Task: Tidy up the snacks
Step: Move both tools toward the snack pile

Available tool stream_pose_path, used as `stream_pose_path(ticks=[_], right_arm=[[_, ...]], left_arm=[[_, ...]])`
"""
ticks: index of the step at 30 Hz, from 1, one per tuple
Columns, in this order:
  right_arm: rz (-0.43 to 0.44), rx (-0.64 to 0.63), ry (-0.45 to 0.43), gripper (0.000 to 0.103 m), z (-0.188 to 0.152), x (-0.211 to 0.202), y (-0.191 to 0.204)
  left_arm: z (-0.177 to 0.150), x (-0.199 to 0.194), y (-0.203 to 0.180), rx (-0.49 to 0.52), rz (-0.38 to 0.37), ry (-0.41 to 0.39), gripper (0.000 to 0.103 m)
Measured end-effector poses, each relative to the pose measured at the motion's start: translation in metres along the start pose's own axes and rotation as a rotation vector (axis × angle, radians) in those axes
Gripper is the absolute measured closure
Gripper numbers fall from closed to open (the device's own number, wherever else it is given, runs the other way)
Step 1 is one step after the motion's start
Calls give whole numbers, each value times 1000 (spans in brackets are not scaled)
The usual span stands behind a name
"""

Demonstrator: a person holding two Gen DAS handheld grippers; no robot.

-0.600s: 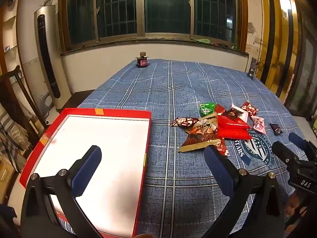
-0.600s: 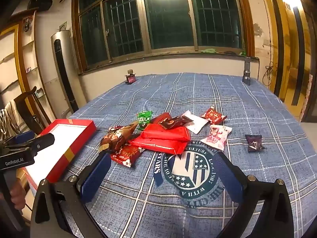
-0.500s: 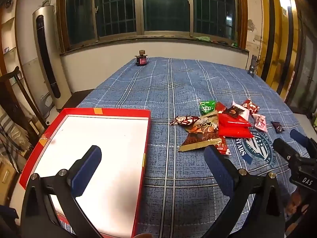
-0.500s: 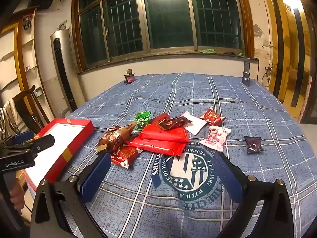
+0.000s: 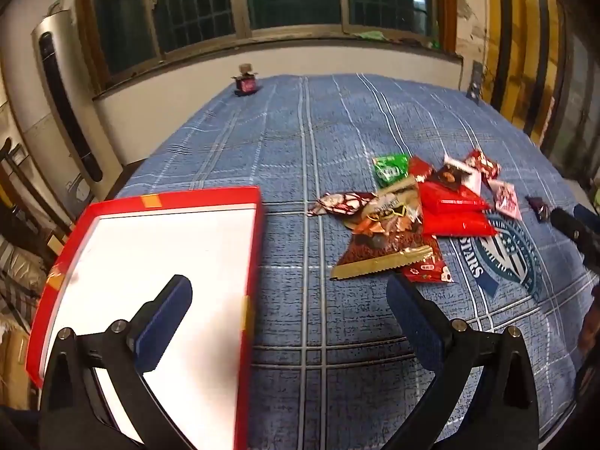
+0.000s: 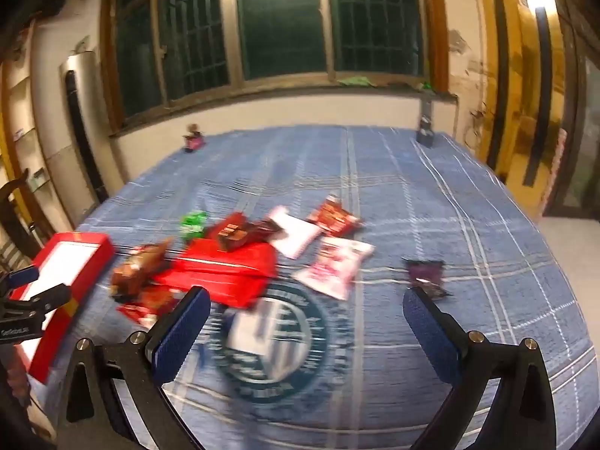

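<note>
A pile of snack packets (image 5: 408, 217) lies on the blue plaid cloth: a brown and gold bag (image 5: 382, 247), two red packs (image 5: 453, 213), a green packet (image 5: 390, 167), a pink packet (image 6: 333, 268) and a dark purple one (image 6: 425, 275) apart to the right. A red tray with a white inside (image 5: 150, 262) lies left of the pile. My left gripper (image 5: 288, 311) is open and empty, low over the tray's right edge. My right gripper (image 6: 305, 322) is open and empty, near the pile's front; this view is blurred.
A small dark bottle (image 5: 245, 82) stands at the table's far edge by the window wall. A dark upright object (image 6: 425, 131) stands at the far right corner. A round emblem (image 6: 273, 348) is printed on the cloth. A tall air conditioner (image 5: 63, 112) stands at left.
Both grippers have moved forward toward the snacks, which look larger and closer. The right view has swung and is blurred. Both stay open.
</note>
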State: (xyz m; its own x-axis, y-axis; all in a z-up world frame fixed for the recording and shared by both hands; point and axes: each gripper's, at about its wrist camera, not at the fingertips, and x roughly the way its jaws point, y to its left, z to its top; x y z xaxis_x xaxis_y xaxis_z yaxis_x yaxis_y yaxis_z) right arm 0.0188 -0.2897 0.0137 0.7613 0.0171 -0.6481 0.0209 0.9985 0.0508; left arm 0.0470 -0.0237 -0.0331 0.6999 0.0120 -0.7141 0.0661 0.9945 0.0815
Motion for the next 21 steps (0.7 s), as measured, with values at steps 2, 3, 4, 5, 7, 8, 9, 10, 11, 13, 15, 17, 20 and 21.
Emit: stream_pose_path(ticks=[2, 3, 4, 5, 7, 8, 9, 10, 11, 13, 15, 17, 20, 21], right_arm=[[0, 21, 22, 0, 2, 5, -14], [-1, 33, 38, 0, 3, 10, -20], [-4, 43, 52, 0, 6, 15, -24], [-5, 52, 68, 0, 9, 21, -25], [2, 77, 107, 0, 16, 34, -26], [4, 101, 128, 0, 21, 44, -27], [7, 125, 148, 0, 25, 53, -27], [9, 142, 170, 0, 28, 62, -26], [12, 158, 200, 0, 30, 72, -24], [19, 181, 241, 0, 32, 88, -20], [15, 201, 267, 0, 32, 101, -16], [10, 205, 270, 1, 31, 109, -15], [4, 198, 279, 4, 27, 117, -17], [6, 189, 268, 4, 26, 116, -17]], left_arm=[[1, 5, -4, 12, -8, 13, 0], [1, 7, -6, 19, -7, 16, 0], [1, 10, -8, 29, -6, 20, 0], [1, 12, -10, 42, -4, 24, 0], [2, 16, -16, 68, 5, 31, 0], [2, 17, -18, 78, 8, 30, 0], [3, 17, -20, 87, 10, 29, 0], [4, 18, -21, 97, 15, 29, 0], [5, 19, -22, 105, 22, 29, 0], [7, 21, -25, 120, 30, 33, 0], [9, 23, -28, 133, 33, 37, 0], [12, 25, -32, 144, 16, 42, 0], [19, 27, -38, 144, -23, 46, 0], [21, 28, -42, 144, -35, 46, 0]])
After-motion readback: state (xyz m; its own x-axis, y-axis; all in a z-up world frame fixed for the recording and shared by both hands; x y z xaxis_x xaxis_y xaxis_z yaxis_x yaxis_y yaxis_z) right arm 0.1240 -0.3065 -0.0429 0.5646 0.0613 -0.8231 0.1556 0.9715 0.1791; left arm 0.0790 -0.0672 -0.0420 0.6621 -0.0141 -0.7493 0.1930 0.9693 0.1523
